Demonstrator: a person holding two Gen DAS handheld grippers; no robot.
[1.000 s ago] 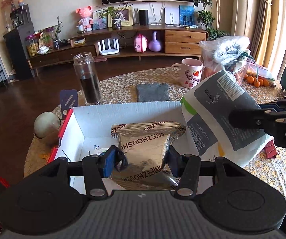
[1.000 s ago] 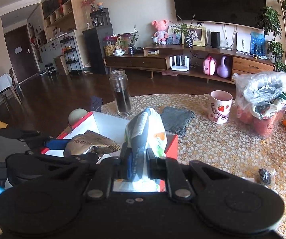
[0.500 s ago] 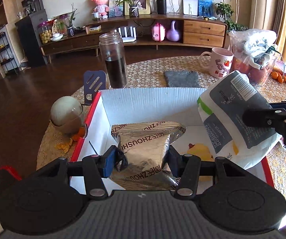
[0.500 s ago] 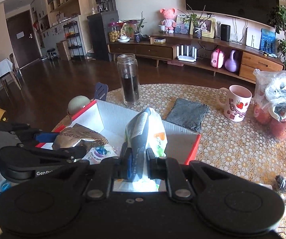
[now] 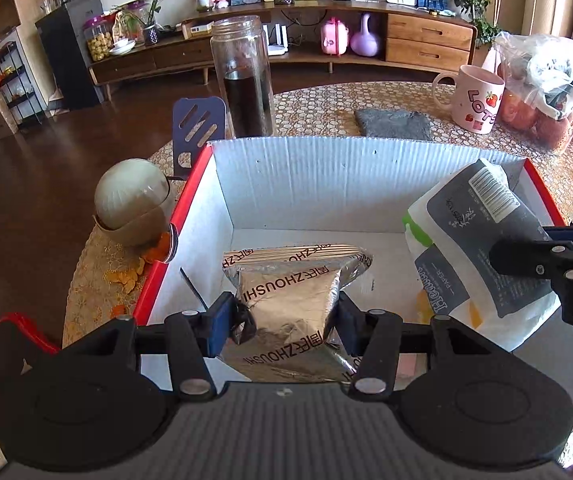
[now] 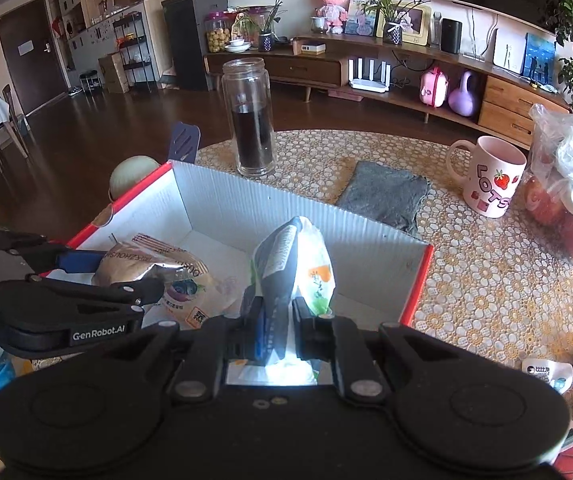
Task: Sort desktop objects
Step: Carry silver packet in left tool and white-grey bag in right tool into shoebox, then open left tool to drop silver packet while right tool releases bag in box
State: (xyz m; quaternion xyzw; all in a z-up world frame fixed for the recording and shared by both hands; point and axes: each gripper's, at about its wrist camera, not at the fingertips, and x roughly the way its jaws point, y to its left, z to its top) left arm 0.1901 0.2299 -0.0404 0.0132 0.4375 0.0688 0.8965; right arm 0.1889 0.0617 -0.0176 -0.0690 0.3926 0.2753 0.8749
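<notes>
Both packets have come down over the open box [image 5: 294,168] in the last second, the far wall that sat low in view now rising behind them, a sign the drop-off is close. The left gripper [image 5: 282,316] is clenched on a silver foil snack bag [image 5: 290,296], held just above the box floor at its near left. The right gripper [image 6: 274,320] pinches a white-and-grey tissue pack [image 6: 290,264] by its near edge, inside the box's right half. A glass jar [image 5: 246,80], a pink mug [image 5: 474,100] and a grey cloth [image 5: 394,124] wait on the desk [image 6: 486,272] beyond.
</notes>
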